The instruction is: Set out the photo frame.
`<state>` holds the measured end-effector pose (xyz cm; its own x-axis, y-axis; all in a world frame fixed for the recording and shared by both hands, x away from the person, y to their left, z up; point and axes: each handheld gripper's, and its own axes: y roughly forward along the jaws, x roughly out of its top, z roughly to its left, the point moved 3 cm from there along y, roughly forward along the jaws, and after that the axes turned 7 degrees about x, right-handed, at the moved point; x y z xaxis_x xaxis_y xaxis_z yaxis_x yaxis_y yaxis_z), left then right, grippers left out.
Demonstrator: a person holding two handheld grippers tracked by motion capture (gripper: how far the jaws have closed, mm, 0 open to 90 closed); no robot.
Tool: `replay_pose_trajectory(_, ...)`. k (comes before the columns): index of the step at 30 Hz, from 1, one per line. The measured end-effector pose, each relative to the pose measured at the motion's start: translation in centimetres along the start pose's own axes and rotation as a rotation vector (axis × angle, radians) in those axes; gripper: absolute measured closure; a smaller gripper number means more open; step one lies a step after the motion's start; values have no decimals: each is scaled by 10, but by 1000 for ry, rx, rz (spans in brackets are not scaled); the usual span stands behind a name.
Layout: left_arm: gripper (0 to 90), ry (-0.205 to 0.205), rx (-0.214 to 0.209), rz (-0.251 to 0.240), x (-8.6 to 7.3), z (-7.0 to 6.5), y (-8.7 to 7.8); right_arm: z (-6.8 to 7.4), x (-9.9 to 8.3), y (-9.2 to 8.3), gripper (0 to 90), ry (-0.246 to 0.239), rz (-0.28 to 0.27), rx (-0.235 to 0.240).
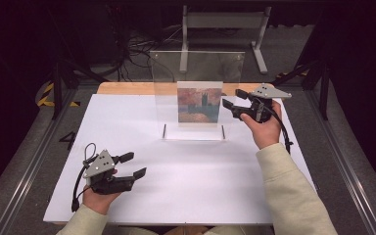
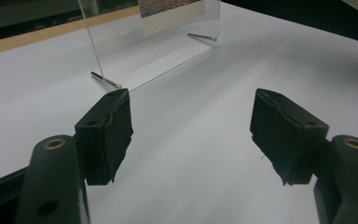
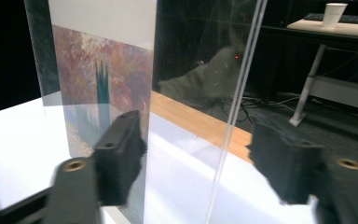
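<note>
Clear acrylic is what my right gripper [image 1: 232, 99] is working at: a transparent upright photo frame [image 1: 198, 73] standing on two thin metal pins near the far middle of the white table top [image 1: 186, 176]. Inside it sits a small painted picture in rust, orange and teal tones [image 1: 199, 105]. In my right gripper view the frame's right edge [image 3: 235, 112] runs up between my two black jaws, and neither pad presses on it; the jaws stand fairly wide, with the picture card [image 3: 105, 84] just beyond the left one. My left gripper [image 1: 134, 165] hangs over the near left of the table, well apart from the frame. Its jaws are wide too, with bare white surface between the pads [image 2: 114, 135].
</note>
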<state>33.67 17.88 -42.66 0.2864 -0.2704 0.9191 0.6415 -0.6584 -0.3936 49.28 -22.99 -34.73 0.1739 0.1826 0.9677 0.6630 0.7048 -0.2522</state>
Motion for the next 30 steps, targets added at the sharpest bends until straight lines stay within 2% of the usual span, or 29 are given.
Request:
replay_pose_trajectory(5,296,4,-3,1,1,2,0,4,3,-16,217,-21,1,-10)
replay_pose_trajectory(14,285,-12,3,-10,2,8,-4,14,6,-59,189,-36,-14,13)
replay_pose_trajectory(19,261,-26,12,-18,2,13,-8,21,4,-81,177,-27,-15,35)
replay_pose_trajectory(26,236,-34,23,-22,1,19,-14,31,1,-116,148,-48,-6,48)
replay_pose_trajectory(30,222,-46,27,-31,0,23,-18,35,-5,-129,79,-56,27,64)
